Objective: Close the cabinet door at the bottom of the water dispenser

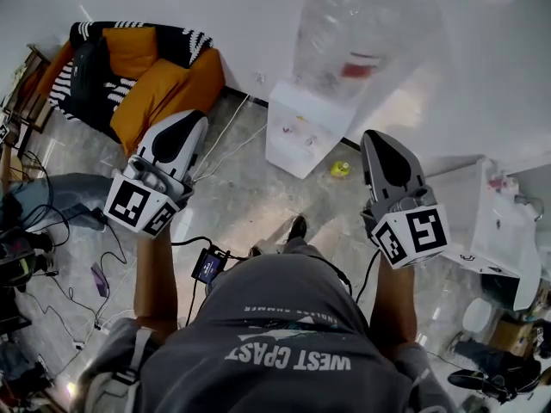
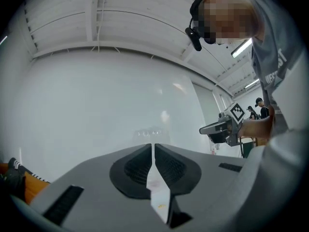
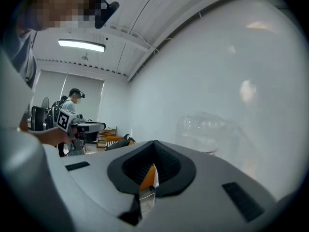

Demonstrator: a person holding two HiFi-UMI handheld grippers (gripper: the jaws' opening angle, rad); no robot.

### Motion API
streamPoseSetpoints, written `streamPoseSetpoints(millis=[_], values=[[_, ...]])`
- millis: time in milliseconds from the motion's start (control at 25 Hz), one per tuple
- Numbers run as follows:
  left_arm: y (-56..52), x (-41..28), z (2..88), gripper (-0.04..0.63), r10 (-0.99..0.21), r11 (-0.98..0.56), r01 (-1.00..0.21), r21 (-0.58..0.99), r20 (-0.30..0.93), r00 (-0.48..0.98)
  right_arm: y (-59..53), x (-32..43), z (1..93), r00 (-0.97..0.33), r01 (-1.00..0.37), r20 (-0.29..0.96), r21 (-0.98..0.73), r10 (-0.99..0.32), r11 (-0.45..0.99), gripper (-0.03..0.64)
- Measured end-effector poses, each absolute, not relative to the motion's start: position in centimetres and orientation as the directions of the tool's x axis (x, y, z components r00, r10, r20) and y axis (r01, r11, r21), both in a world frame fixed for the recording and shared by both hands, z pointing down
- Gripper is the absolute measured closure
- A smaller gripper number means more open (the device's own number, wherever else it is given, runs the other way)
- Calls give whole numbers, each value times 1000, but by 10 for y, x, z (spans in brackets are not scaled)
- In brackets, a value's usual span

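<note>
- The left hand-held gripper (image 1: 196, 120) and the right hand-held gripper (image 1: 373, 138) are both squeezed together and hold nothing.
- The water dispenser (image 1: 301, 127) stands at 12 o'clock, well apart from them. Its low door is hidden, so it may be open or shut.

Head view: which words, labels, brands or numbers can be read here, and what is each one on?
"WEST COAST": large print on the person's grey shirt.
Smaller line above it on the shirt: too small to read.
Red label on the water bottle: blurred, unreadable.
Marker cubes: square patterns only, no words.
</note>
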State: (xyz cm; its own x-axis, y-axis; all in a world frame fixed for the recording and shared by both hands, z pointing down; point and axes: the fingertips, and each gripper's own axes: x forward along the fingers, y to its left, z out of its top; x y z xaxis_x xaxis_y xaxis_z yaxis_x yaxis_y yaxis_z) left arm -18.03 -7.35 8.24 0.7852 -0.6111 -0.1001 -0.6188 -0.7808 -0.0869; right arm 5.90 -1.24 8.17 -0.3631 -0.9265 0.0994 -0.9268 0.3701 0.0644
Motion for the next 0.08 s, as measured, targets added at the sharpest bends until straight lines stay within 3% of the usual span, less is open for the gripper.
streamPoseSetpoints(millis=[80], values=[[-72,-182,84,561,-609,-782,-617,-88,-98,787,-11,58,81,-361,-927,99,66,-927,368,589]])
